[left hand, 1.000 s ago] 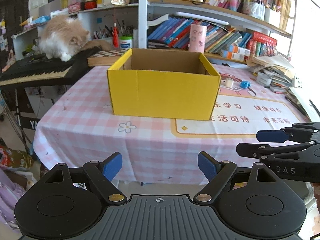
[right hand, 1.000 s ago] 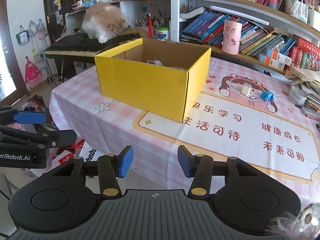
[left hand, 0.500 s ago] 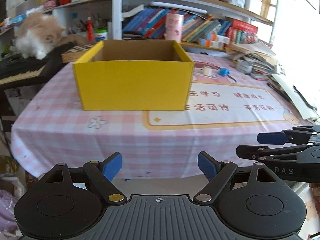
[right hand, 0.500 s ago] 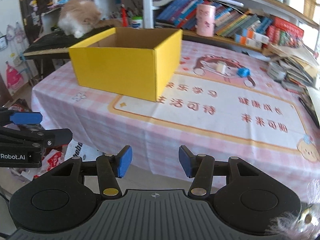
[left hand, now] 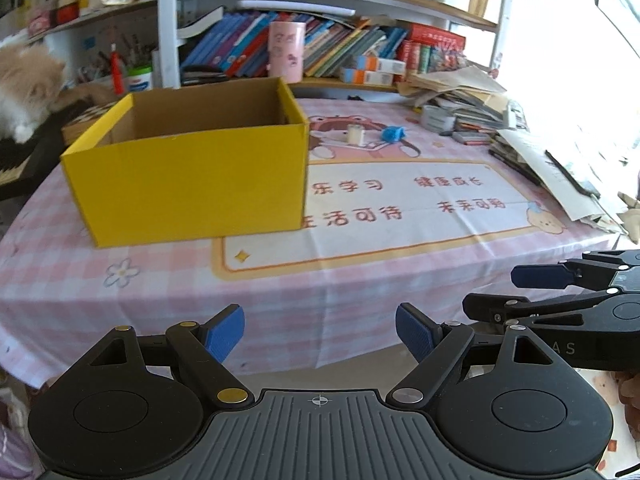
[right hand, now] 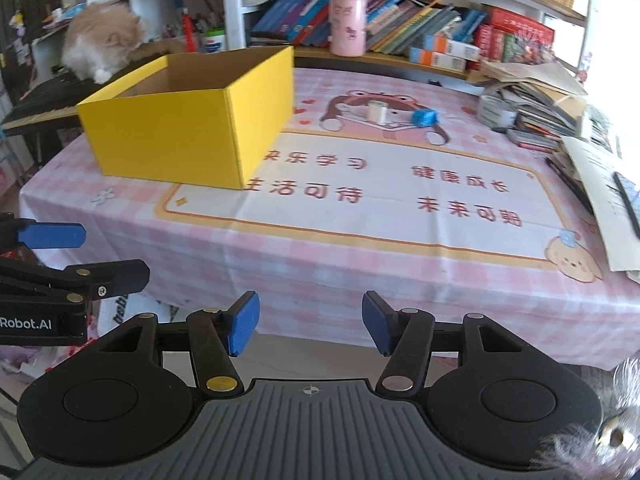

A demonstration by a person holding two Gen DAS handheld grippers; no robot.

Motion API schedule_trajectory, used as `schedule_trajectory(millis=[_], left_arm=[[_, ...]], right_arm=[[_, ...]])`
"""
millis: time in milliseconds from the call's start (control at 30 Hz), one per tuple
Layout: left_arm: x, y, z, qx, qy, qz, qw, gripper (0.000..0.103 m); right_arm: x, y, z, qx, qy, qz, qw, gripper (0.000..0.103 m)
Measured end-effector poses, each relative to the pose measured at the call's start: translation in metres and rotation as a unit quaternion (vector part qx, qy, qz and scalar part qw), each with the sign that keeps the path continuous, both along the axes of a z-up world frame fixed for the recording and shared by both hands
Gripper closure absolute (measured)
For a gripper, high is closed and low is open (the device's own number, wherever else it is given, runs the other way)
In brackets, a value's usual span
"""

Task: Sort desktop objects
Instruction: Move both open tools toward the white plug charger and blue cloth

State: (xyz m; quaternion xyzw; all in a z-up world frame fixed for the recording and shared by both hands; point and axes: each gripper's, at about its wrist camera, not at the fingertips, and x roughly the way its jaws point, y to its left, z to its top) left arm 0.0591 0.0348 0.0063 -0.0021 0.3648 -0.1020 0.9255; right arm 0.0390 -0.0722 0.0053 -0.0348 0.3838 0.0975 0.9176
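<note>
Far to the left of both tongs, a fluffy cream-and-white cat [right hand: 105,42] sits on a black keyboard [right hand: 44,100] beside the worktop [right hand: 360,264], which is covered with a pink checked cloth. In front of the left tongs [left hand: 319,334] and a little to their left stands an open yellow cardboard box [left hand: 192,184]; from these views its inside cannot be seen well. The left tongs are released, their blue pads [left hand: 224,336] wide apart with nothing between them, and they hang before the near edge of the worktop.

Beyond the box, on the shelf, a pink cylindrical container [right hand: 347,24] stands in front of rows of books [right hand: 412,28]. Straight ahead of the right tongs [right hand: 308,328], far across the printed mat [right hand: 400,196] with a cartoon figure and Chinese characters, lie the two small things not yet sorted: a small white spool-like object [right hand: 376,112] and, just beside it on the right, a small blue object [right hand: 424,117]. Both are well apart from either tongs and outside the box.

The right tongs are also released and empty; their jaws have just been opening. To their right, at the far corner of the worktop, a roll of tape [right hand: 496,111] lies next to an untidy pile of papers and magazines [right hand: 552,100].
</note>
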Motion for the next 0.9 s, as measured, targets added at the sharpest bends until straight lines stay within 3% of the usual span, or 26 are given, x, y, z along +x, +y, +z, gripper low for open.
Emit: schedule_trajectory(millis=[333,700,900], left_arm=[[0.019,-0.024,0.003,0.007,-0.006,-0.046,0.9989,0.018],[0.041,-0.036,0.003,-0.005,-0.005,-0.049,0.9988,0.018],[0.063,-0.054,0.003,0.009,-0.008,-0.058,0.9983,0.018]], right_arm=[[0.007,-0.026,0.004,0.002,-0.006,-0.052,0.999,0.046],[0.021,-0.035,0.007,0.001,-0.009,-0.060,0.998,0.045],[0.037,-0.053,-0.001,0.010,0.003,-0.079,0.997,0.044]])
